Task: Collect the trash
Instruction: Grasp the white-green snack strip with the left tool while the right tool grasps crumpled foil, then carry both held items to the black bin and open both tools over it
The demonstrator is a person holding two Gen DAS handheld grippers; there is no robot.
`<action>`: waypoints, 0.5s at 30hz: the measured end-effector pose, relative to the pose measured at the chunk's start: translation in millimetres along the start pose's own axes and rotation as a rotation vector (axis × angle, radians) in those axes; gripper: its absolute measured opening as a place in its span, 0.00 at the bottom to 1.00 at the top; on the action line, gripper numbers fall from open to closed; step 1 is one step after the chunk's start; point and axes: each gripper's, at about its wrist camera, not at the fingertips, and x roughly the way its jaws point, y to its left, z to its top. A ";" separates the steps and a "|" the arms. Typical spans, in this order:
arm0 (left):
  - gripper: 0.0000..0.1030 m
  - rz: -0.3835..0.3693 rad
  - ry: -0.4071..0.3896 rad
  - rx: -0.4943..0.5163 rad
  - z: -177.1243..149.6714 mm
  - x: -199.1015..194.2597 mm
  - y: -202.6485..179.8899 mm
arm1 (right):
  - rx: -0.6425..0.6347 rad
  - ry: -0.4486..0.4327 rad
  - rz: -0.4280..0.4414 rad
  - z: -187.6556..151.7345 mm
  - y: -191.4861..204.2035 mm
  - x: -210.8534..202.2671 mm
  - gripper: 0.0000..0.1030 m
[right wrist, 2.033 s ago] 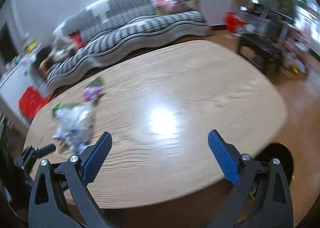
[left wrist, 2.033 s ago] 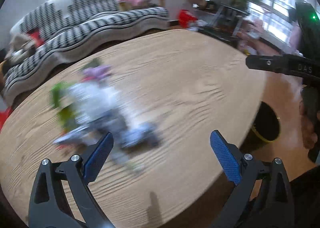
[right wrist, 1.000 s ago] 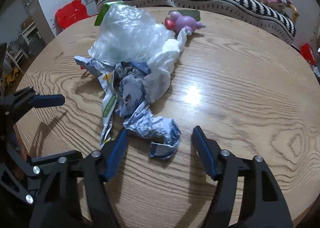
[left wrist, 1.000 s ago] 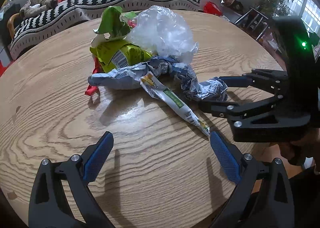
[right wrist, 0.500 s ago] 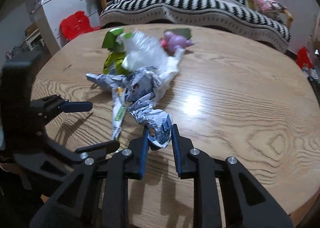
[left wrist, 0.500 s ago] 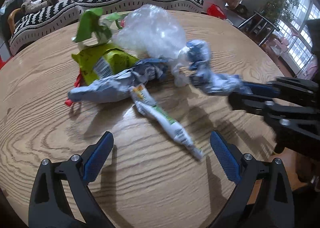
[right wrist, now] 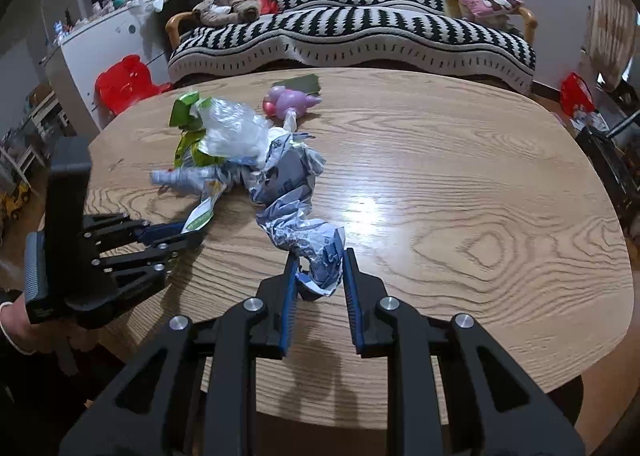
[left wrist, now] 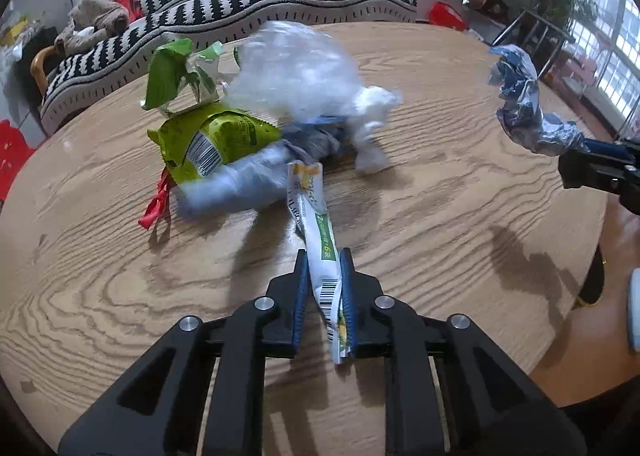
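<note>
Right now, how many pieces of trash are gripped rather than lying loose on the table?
2. The long white-green wrapper is between the left gripper's closing jaws. The crumpled blue-silver wrapper is clamped in the right gripper. The rest sits piled on the table.

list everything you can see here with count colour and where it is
table: 1, light wood, fills the foreground
long wrapper: 1, white and green, end between the left jaws
crumpled wrapper: 1, blue and silver, lifted in the right jaws
clear bag: 1, see-through, on top of the pile
snack bag: 1, lime green, left side of the pile
toy: 1, purple and pink, far part of the table
sofa: 1, black and white, behind the table
stool: 1, red, on the floor at left
left gripper: 1, black with blue pads, closing on the long wrapper
right gripper: 1, black with blue pads, shut on the crumpled wrapper
</note>
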 end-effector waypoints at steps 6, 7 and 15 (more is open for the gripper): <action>0.14 -0.026 -0.020 -0.004 2.5 -18.5 -0.1 | 0.018 -0.008 -0.002 -1.4 -3.5 -6.0 0.22; 0.14 -0.031 -0.025 -0.010 3.6 -22.0 1.9 | 0.019 -0.008 -0.001 -1.4 -3.7 -6.4 0.22; 0.14 -0.025 -0.072 -0.012 6.7 -42.7 4.1 | 0.036 -0.023 -0.007 -2.4 -7.7 -11.8 0.22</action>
